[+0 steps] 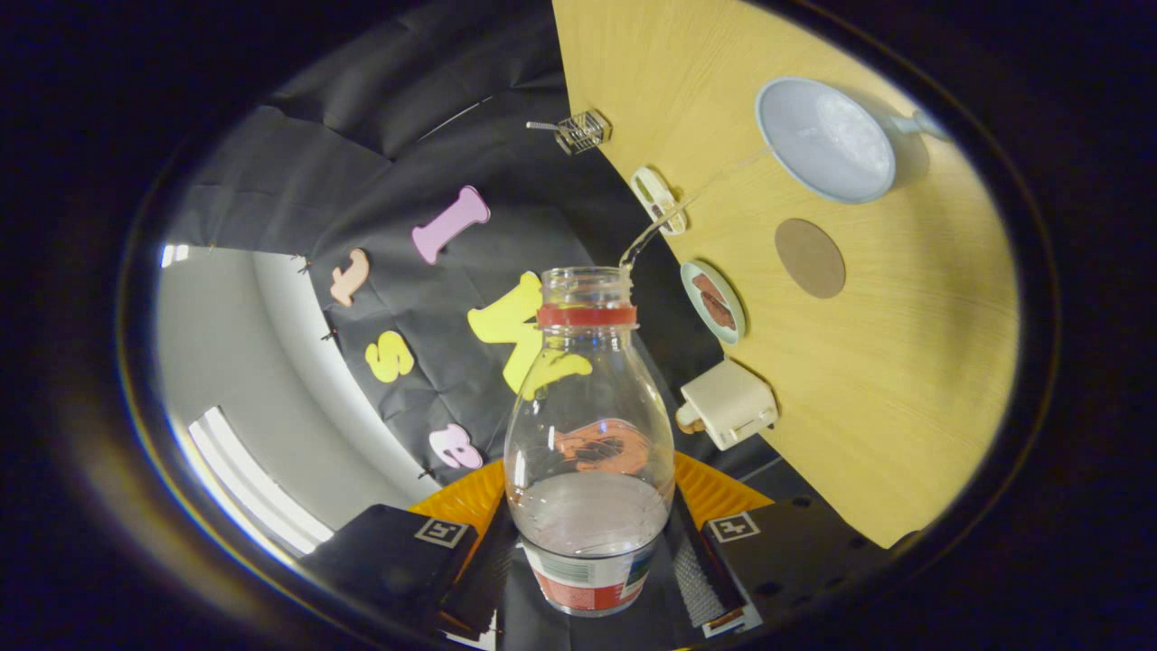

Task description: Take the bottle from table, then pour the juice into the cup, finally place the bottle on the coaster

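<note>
My gripper is shut on a clear plastic bottle, with a finger pressed against each side of its lower body. The bottle has a red neck ring, an uncapped mouth and a label near its base. It is tipped over, so the wooden table stands like a wall beyond it. Clear liquid pools in the bottle's lower part. A thin stream arcs from the mouth to the pale blue cup, which has a handle. The round brown coaster lies on the table just beside the cup, nearer the bottle.
Along the table's edge sit a small dish holding something brown, a white box, a white flat object and a small wire basket. Black cloth hangs behind the bottle, with a pale wall beside it.
</note>
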